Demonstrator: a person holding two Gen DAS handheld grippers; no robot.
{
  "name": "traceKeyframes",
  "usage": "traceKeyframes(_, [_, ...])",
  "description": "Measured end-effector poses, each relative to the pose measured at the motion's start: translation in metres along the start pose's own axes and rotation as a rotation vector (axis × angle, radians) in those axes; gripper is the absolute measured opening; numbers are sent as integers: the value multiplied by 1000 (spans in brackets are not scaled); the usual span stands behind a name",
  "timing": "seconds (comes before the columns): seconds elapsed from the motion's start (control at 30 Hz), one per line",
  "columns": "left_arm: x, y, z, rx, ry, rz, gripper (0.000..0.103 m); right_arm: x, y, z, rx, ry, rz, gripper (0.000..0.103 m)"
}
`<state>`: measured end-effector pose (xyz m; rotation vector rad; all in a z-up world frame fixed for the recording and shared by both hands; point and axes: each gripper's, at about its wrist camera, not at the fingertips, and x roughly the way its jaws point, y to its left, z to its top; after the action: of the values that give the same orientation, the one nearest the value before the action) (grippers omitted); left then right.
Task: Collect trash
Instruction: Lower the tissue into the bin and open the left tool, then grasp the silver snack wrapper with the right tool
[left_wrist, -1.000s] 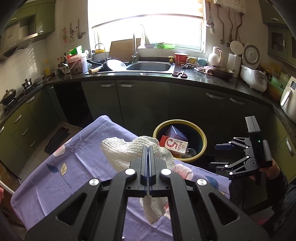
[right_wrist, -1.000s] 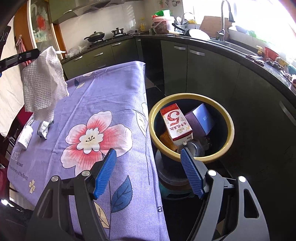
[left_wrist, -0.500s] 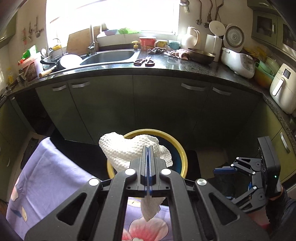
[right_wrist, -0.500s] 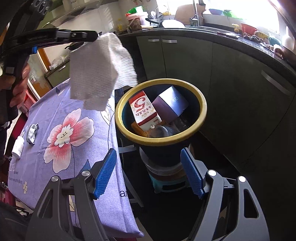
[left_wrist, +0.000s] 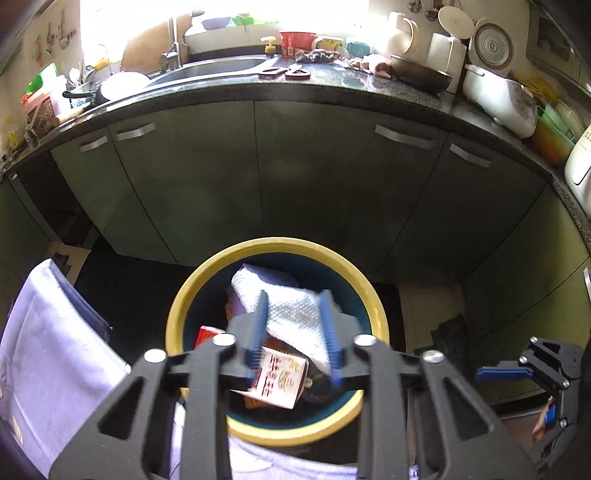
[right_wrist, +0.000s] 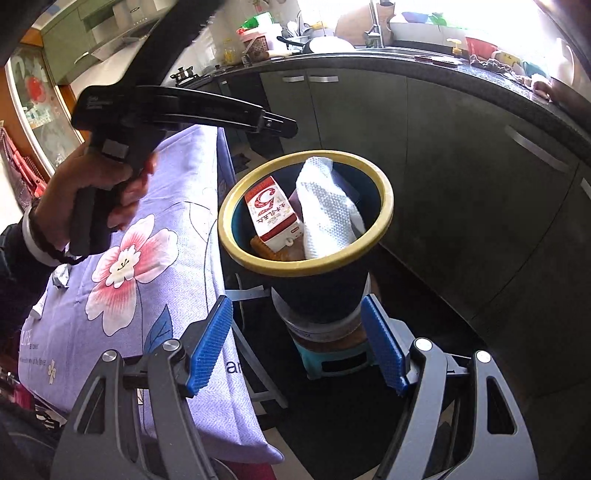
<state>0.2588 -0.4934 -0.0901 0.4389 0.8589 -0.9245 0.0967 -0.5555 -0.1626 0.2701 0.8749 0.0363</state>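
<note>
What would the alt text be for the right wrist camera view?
A white paper towel lies in a yellow-rimmed trash bin beside a red-and-white carton. The left gripper is above it, jaws opening; the right gripper is open and empty.

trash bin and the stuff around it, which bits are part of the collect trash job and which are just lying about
Part of the job:
- yellow-rimmed bin
- white paper towel, now in the bin
- milk carton in the bin
- left gripper, jaws opening above the bin, nothing between them
- small crumpled wrapper on the tablecloth

Just lying about:
- scissors on the counter
- rice cooker
- floral tablecloth
</note>
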Motion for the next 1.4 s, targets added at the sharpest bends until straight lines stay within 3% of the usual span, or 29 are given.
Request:
traceKeyframes(0.1, [-43, 6, -14, -32, -67, -8, 39, 1, 5, 0, -4, -3, 15, 72])
traceKeyframes(0.2, [-92, 14, -36, -83, -150, 2, 59, 3, 14, 0, -20, 0, 36, 72])
traceKeyframes(0.47, [-214, 42, -122, -231, -283, 99, 71, 8, 62, 7, -129, 12, 106, 72])
traceKeyframes(0.63, [-286, 68, -190, -349, -363, 264, 85, 18, 126, 14, -257, 33, 227, 72])
traceKeyframes(0.77, [-333, 89, -244, -452, -384, 400, 85, 31, 190, 17, -356, 54, 319, 72])
traceKeyframes(0.93, [-374, 112, -303, -580, -413, 494, 87, 49, 263, 18, -431, 60, 432, 72])
traceKeyframes(1.1, [-398, 120, -345, -653, -436, 546, 87, 77, 324, 20, -447, 127, 496, 72])
traceKeyframes(1.4, [-407, 126, -375, -699, -448, 537, 88, 130, 379, 21, -387, 222, 458, 72])
